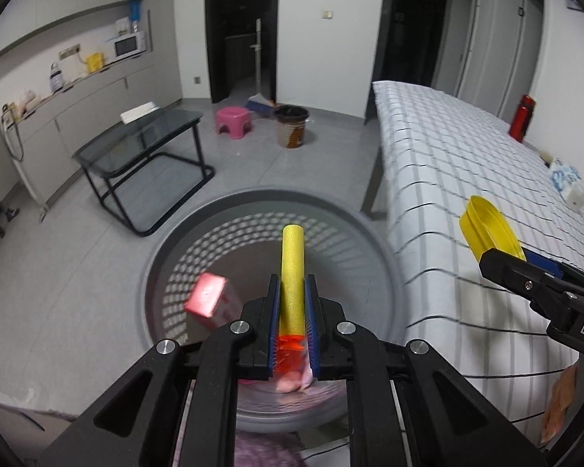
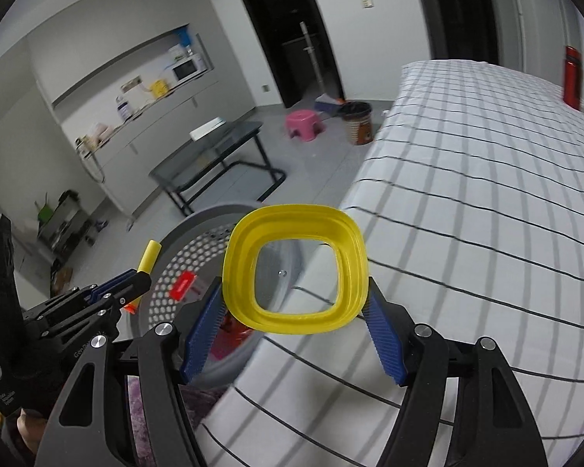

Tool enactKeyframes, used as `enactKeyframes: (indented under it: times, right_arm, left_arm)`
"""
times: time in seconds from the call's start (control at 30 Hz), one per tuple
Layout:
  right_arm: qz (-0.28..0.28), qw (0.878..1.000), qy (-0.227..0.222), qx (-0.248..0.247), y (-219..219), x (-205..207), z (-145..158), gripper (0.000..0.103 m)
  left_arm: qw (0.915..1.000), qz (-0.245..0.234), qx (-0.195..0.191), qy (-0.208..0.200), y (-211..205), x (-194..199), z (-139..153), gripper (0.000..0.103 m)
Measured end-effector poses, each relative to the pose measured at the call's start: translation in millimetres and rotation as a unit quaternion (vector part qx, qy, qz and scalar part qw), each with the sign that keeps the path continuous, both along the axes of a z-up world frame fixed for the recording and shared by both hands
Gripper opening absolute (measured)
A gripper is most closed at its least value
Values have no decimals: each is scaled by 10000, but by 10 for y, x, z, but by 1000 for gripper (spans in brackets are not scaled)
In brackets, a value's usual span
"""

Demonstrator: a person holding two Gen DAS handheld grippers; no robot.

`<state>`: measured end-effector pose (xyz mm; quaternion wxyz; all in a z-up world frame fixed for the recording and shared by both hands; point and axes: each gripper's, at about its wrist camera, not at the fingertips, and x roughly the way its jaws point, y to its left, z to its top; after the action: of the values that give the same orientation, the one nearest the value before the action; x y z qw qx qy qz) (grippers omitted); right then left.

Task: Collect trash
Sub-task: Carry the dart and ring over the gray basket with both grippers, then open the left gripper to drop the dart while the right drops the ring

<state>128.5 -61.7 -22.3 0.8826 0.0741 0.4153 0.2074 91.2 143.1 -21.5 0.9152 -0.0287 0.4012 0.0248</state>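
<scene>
Left gripper (image 1: 292,292) jaws clamp a yellow foam tube (image 1: 292,272) over the grey basket (image 1: 370,241); right gripper (image 2: 294,303) jaws clamp a yellow lid (image 2: 296,317) near the bed (image 2: 486,194).

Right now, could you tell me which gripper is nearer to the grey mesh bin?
Left. The left gripper, shut on the yellow foam stick, is over the grey mesh bin. The right gripper, clamping the yellow lid, is beside the bin, over the checked tablecloth.

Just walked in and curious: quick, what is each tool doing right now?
Left tool: closed on a yellow foam stick, over the grey perforated bin.
Right tool: closed on a yellow square plastic lid.
</scene>
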Motion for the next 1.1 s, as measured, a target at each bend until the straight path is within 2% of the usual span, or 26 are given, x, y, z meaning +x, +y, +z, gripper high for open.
enactKeyframes:
  times: [0.23,0.5,0.67,1.1]
  right_arm:
    - [359,9993,97,-67,438,161,-89,67]
    - [645,9975,219,-179,837,280,-221,67]
    - [758,9962,291,-302,875,299,-353,67]
    - [884,9953,211,-324,892,165,-338,67]
  left_arm:
    - [9997,249,-35,76,274,14,-115,13]
    - [9988,366,-182,278,396,81,-317,13]
    - [9983,439,-197,334,469,110,-382,13]
    - [9977,468,-146,459,453,181,-458,13]
